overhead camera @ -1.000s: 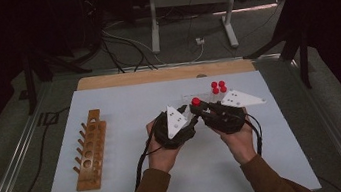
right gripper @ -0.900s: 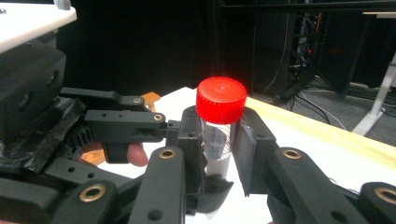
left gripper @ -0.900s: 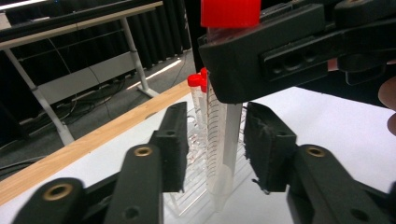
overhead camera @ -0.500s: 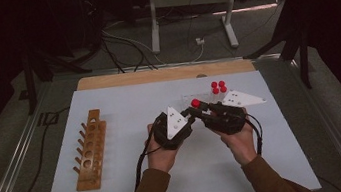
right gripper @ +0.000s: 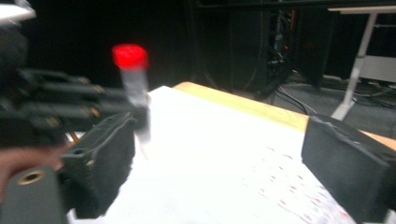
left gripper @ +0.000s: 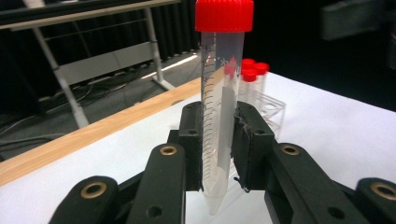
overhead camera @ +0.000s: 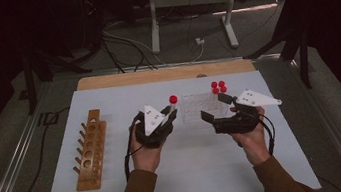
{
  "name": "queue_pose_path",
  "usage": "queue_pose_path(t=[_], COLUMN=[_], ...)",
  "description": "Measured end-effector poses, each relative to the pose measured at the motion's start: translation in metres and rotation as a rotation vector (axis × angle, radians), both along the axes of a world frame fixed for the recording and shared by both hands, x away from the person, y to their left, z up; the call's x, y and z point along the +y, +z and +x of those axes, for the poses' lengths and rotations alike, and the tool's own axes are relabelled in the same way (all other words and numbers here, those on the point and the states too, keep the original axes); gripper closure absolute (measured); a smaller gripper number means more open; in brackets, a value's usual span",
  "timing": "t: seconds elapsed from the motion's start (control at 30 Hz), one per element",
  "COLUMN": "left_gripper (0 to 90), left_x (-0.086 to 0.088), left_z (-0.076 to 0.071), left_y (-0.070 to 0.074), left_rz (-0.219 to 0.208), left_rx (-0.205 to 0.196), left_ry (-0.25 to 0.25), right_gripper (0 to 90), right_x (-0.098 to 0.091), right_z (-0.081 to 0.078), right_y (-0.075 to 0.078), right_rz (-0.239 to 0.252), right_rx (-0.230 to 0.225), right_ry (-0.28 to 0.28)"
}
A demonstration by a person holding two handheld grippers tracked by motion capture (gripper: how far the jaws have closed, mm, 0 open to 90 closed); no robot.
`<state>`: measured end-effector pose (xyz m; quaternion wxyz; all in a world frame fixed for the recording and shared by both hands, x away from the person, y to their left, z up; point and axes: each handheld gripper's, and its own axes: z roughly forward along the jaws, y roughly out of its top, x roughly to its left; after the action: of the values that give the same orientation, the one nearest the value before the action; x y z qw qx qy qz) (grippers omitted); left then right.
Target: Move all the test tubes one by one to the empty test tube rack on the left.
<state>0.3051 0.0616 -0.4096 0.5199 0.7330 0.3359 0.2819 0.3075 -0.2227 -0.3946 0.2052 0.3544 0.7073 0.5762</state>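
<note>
A clear tube (left gripper: 222, 107) with a red cap (overhead camera: 173, 99) stands upright between the pads of my left gripper (left gripper: 219, 144), which is shut on its lower part. In the high view my left gripper (overhead camera: 171, 112) holds it above the white board's middle. My right gripper (overhead camera: 214, 107) sits a little to its right, apart from the tube. Its jaws have just been opening and stand wide with nothing between them. In the right gripper view the tube (right gripper: 133, 79) appears blurred to the left of my right gripper (right gripper: 219, 158).
A clear rack (overhead camera: 200, 107) holds several red-capped tubes (overhead camera: 218, 87) at its back right corner. A wooden rack (overhead camera: 90, 150) with a row of holes lies at the board's left. A wooden strip (overhead camera: 165, 74) runs along the board's far edge.
The two grippers were together on the tube; now they are apart. The right one opened and drew back to the right. The left one moved left with the tube.
</note>
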Motion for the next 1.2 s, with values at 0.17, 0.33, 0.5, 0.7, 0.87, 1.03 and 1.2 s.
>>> queue_pose_path(t=[0.17,0.33,0.5,0.7,0.87,1.03,1.2], left_gripper=[75.9,75.9,75.8,75.8,75.8,75.8,75.7], left_x=[0.029,0.053,0.088,0.120,0.142,0.158,0.178], left_z=[-0.001,-0.001,0.000,0.002,0.005,0.008,0.013], left_y=[0.002,0.006,0.014,0.022,0.024,0.022,0.016], left_rz=[-0.036,-0.064,-0.081,-0.083,-0.074,-0.067,-0.074], left_rx=[0.008,0.009,-0.002,-0.021,-0.027,-0.026,-0.006], left_ry=[0.047,0.083,0.121,0.141,0.171,0.190,0.221], right_gripper=[1.8,0.9,0.9,0.9,0.9,0.9,0.9], right_x=[-0.010,-0.019,-0.028,-0.037,-0.043,-0.047,-0.049], right_z=[0.000,-0.003,-0.008,-0.011,-0.012,-0.014,-0.014], right_y=[-0.011,-0.019,-0.027,-0.034,-0.038,-0.039,-0.038], right_rz=[-0.026,-0.043,-0.046,-0.050,-0.051,-0.055,-0.048], right_rx=[0.014,0.019,0.021,0.033,0.036,0.032,0.030], right_ry=[-0.038,-0.059,-0.080,-0.096,-0.107,-0.112,-0.117])
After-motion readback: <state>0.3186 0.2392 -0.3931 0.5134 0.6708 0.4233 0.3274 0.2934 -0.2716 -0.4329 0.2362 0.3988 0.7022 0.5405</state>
